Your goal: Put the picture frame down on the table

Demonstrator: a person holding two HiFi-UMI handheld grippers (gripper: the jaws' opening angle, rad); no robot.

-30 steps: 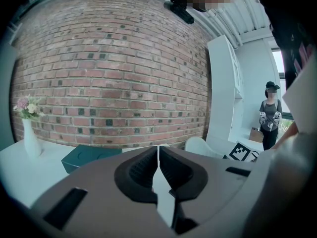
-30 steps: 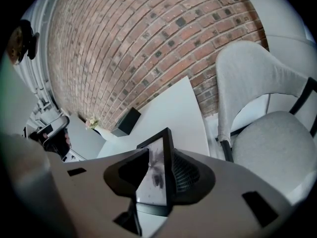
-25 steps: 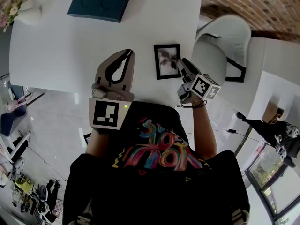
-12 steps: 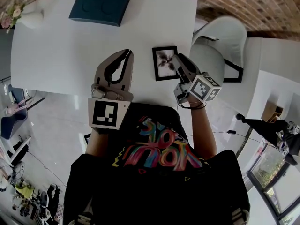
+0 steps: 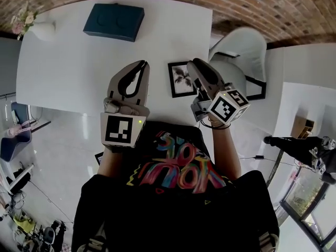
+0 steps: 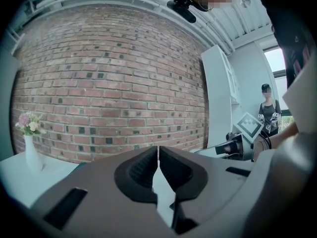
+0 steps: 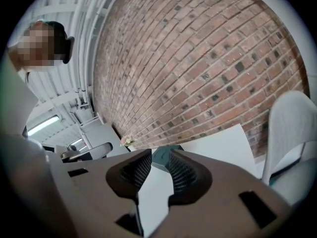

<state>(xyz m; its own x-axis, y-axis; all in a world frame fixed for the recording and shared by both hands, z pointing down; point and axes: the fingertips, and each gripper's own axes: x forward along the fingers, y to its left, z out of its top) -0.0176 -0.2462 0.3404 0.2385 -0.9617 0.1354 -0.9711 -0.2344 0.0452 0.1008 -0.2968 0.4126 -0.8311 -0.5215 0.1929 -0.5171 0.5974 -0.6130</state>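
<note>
Picture frame (image 5: 180, 81), small, black-edged, rectangular, flat on white table (image 5: 68, 72)

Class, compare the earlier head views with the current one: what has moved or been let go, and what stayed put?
The right gripper has lifted away from the right edge of the picture frame; its jaws have just been closing partway, with nothing between them. The picture frame stays flat on the white table, the left gripper stays shut, and the blue box has not moved.
</note>
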